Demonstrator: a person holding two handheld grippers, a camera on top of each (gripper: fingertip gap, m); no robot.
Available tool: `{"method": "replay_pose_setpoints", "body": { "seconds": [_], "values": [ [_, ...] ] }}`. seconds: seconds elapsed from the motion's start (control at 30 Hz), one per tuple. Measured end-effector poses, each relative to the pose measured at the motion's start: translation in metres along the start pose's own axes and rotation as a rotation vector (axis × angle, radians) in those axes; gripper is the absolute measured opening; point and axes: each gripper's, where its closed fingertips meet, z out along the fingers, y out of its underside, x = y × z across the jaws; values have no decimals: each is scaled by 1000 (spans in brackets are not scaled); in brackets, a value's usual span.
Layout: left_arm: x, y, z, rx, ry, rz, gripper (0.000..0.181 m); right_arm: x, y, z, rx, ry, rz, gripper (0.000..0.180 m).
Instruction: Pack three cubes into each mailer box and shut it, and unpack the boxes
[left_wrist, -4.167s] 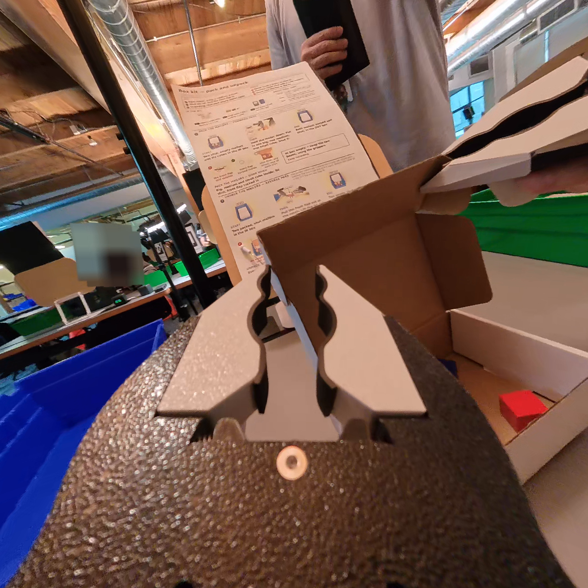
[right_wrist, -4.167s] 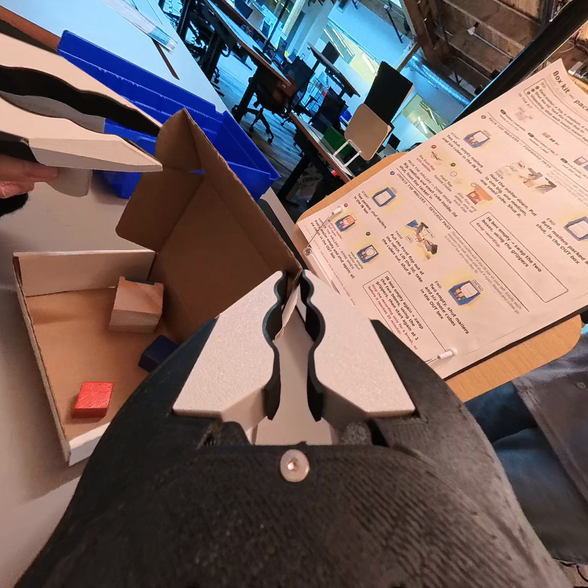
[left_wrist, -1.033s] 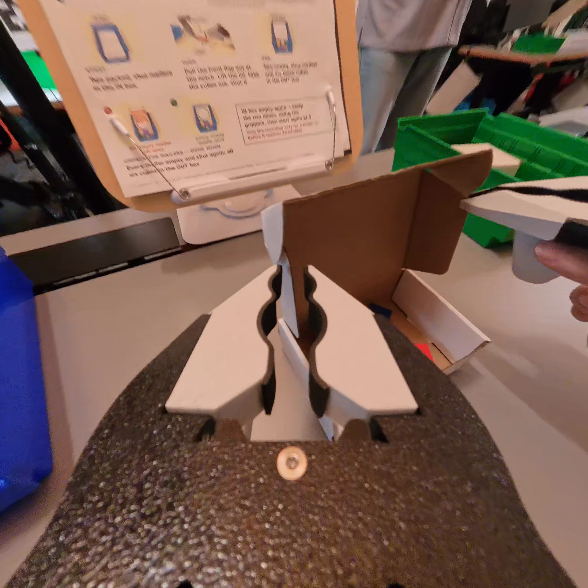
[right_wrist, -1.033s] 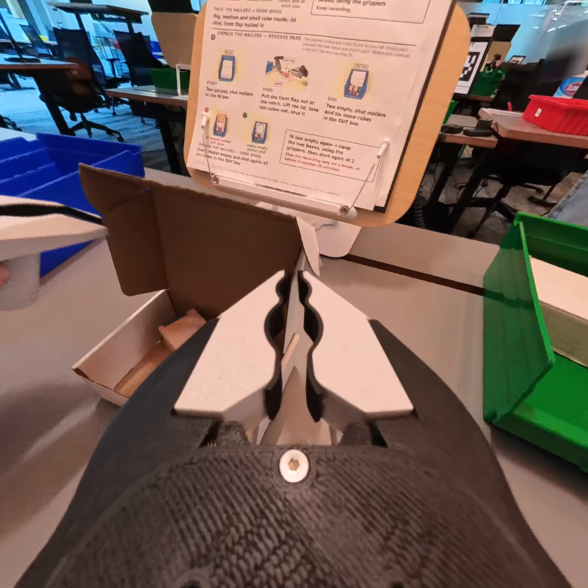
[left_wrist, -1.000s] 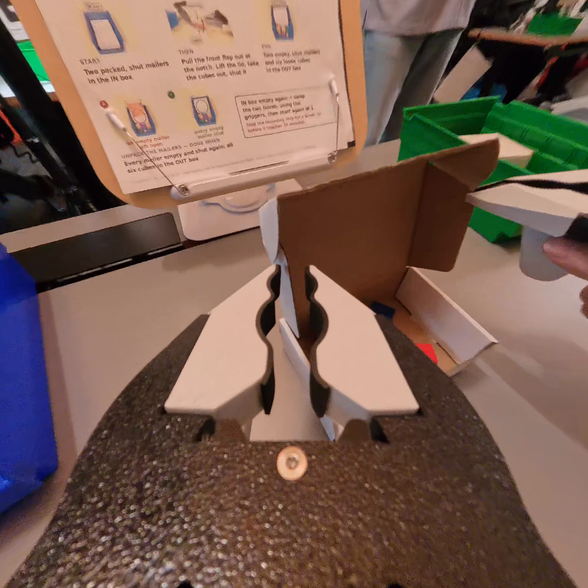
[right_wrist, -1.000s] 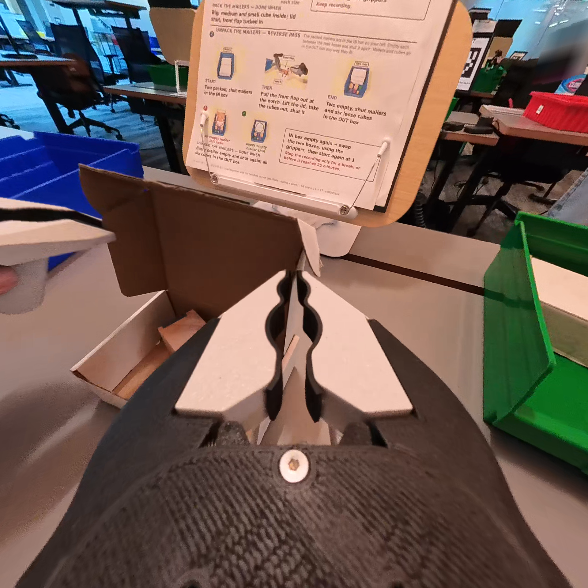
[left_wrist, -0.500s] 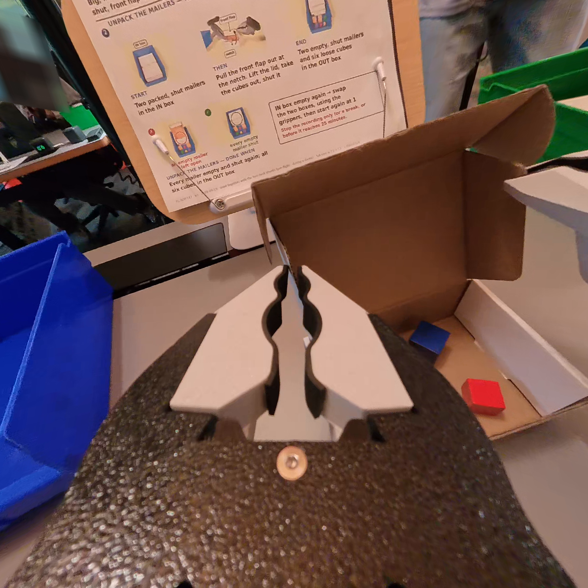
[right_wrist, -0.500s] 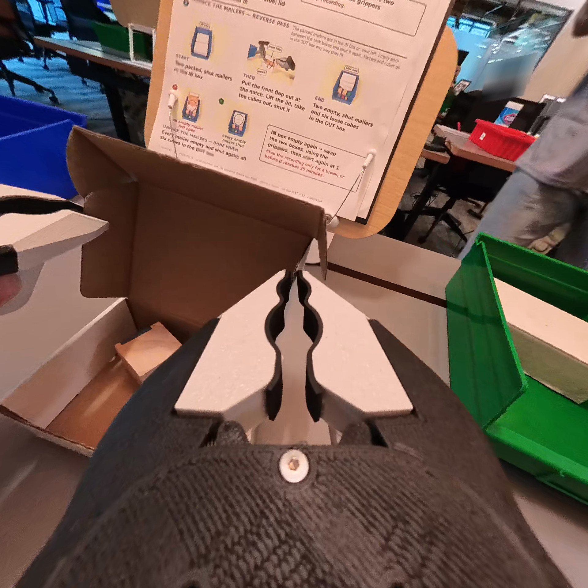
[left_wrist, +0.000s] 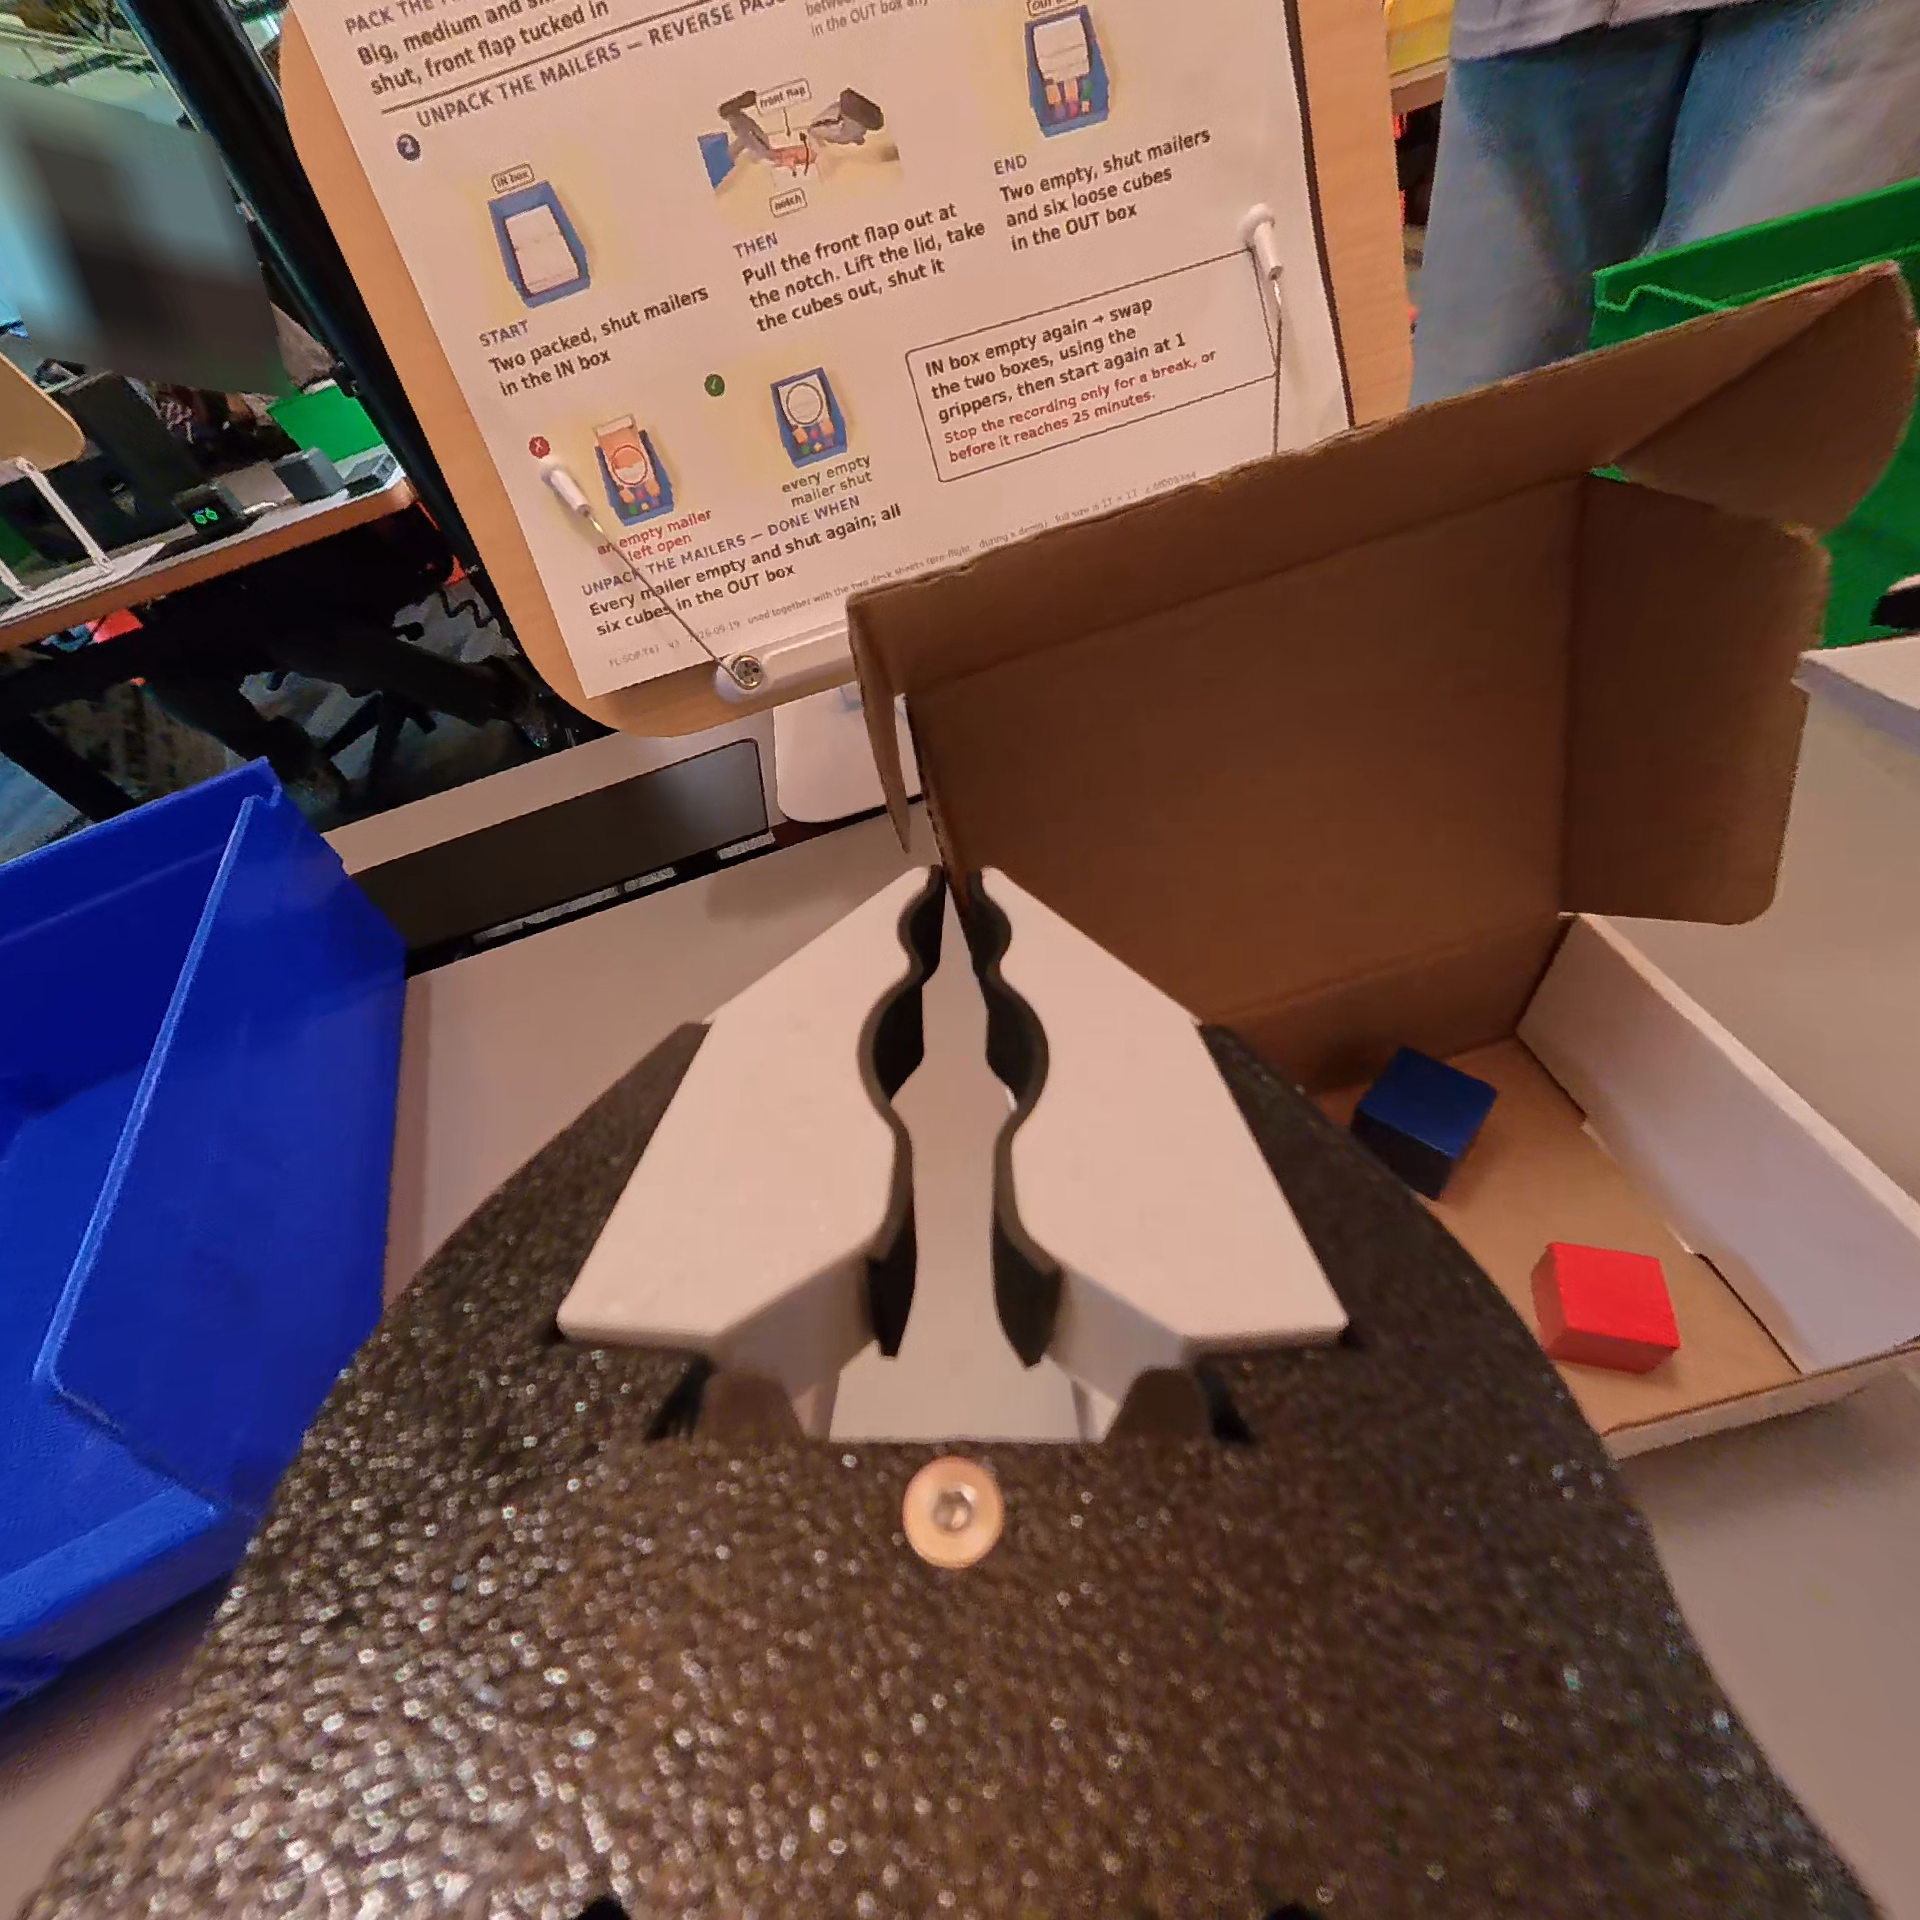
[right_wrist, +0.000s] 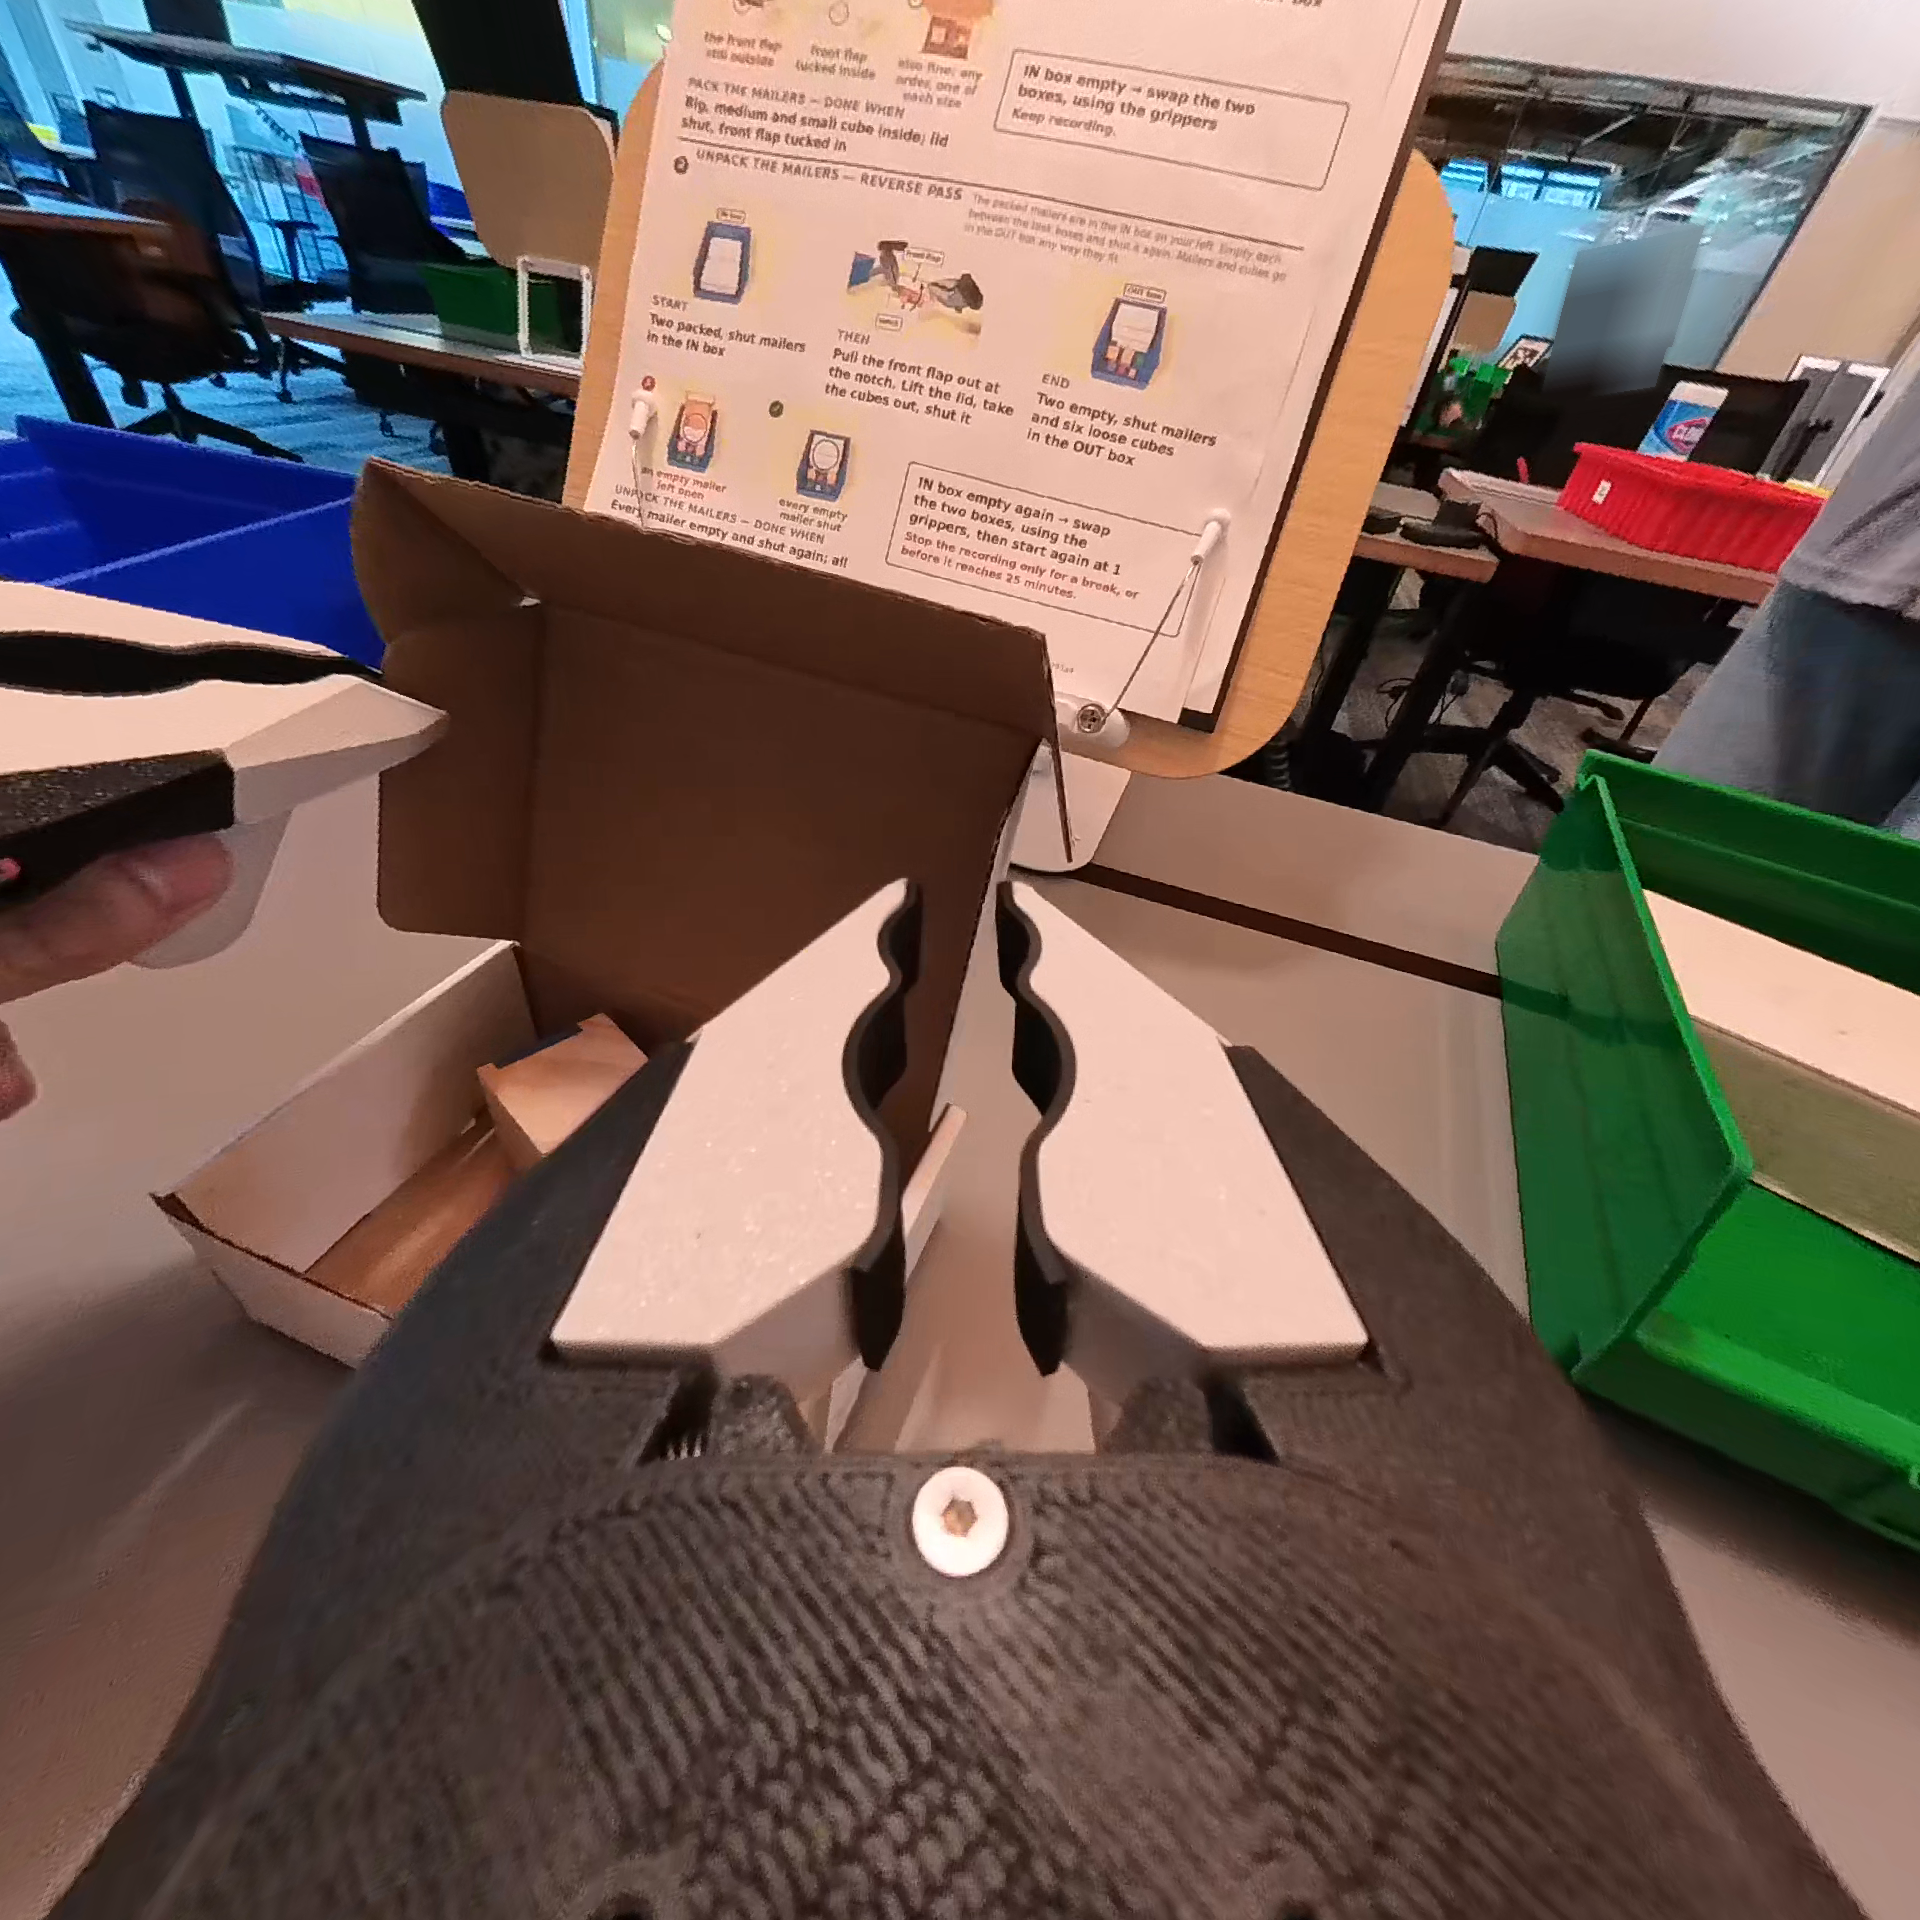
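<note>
The open mailer box lies on the table, with a white tray wall (left_wrist: 1714, 1143) and its brown lid (left_wrist: 1247, 790) standing upright. Inside are a blue cube (left_wrist: 1423, 1117), a red cube (left_wrist: 1605, 1304) and a wooden cube (right_wrist: 561, 1081). My left gripper (left_wrist: 956, 883) is shut on the lid's left edge. It also shows in the right wrist view (right_wrist: 416, 696), at the lid's (right_wrist: 727, 810) left flap. My right gripper (right_wrist: 958, 894) is open, and the lid's right edge stands between its parted fingers.
A blue bin (left_wrist: 156, 1143) sits to the left. A green bin (right_wrist: 1662, 1143) on the right holds a white mailer (right_wrist: 1808, 1029). An instruction board (left_wrist: 831, 312) stands behind the box. A person in jeans (left_wrist: 1558, 187) stands beyond it. A hand (right_wrist: 94, 914) holds the left gripper.
My right gripper's fingers have parted off the lid's right edge. Earlier both grippers held the lid with the box tilted up. The box now lies flat on the table.
</note>
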Motion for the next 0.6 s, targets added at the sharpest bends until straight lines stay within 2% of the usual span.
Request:
{"method": "replay_pose_setpoints", "body": {
  "seconds": [0.13, 0.17, 0.2, 0.33, 0.43, 0.47, 0.6],
  "values": [
    [-3, 1, -1, 10, -13, 13, 3, 2, 1, 1, 0, -4, -6, 15],
    [-4, 1, -3, 13, -18, 6, 9, 4, 1, -1, -7, 0, -18, 19],
    [-8, 2, -7, 20, -29, 2, 20, 11, 2, -6, -14, 27, -31, 26],
    [-34, -15, -34, 190, -91, -54, 74, 65, -1, -32, 47, 241, -66, 78],
    [-41, -19, -42, 214, -82, -83, 119, 87, 13, -30, -44, 311, -129, 111],
    [-44, -18, -43, 204, -87, -83, 130, 93, 16, -29, -74, 330, -135, 120],
    [-61, -19, -53, 235, -150, -92, 140, 109, 11, -29, -82, 389, -123, 131]
  ]
}}
